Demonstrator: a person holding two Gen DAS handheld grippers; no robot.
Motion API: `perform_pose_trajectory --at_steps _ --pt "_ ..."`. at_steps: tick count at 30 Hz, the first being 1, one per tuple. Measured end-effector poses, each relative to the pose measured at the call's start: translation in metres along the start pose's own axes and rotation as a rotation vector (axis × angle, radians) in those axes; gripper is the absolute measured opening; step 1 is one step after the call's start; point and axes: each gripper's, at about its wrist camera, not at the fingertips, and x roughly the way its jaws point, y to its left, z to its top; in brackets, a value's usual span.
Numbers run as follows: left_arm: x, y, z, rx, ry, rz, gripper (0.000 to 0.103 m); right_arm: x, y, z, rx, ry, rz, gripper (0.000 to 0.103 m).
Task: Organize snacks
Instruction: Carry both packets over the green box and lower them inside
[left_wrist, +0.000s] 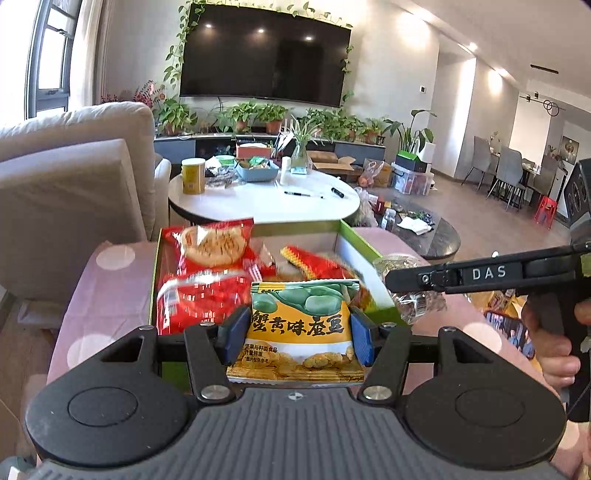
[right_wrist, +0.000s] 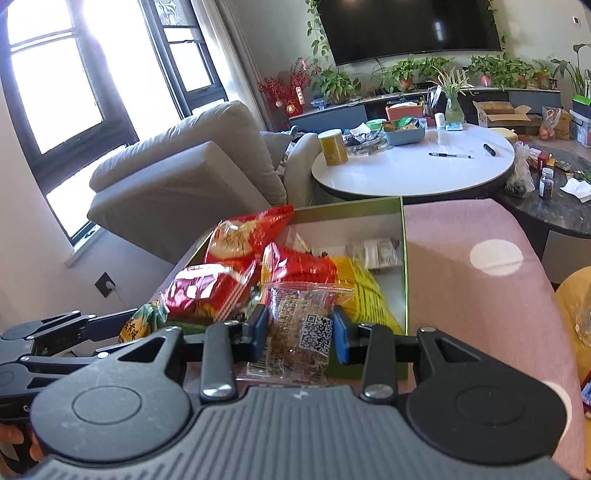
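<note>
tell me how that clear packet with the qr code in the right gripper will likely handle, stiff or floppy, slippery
The clear packet looks like thin glossy film, so probably slippery and crinkly. Its pale grainy filling seems to hold it in shape between the right gripper pads, so likely semi-stiff rather than limp. It seems light and perhaps crushable.
</note>
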Motion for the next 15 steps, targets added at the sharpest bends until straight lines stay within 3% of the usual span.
perform_pose_trajectory --at_steps 15 --pt "0.044 -0.007 0.051 0.021 -0.035 0.036 0.054 0.032 -0.018 0.04 0.055 -0.022 -0.004 0.041"
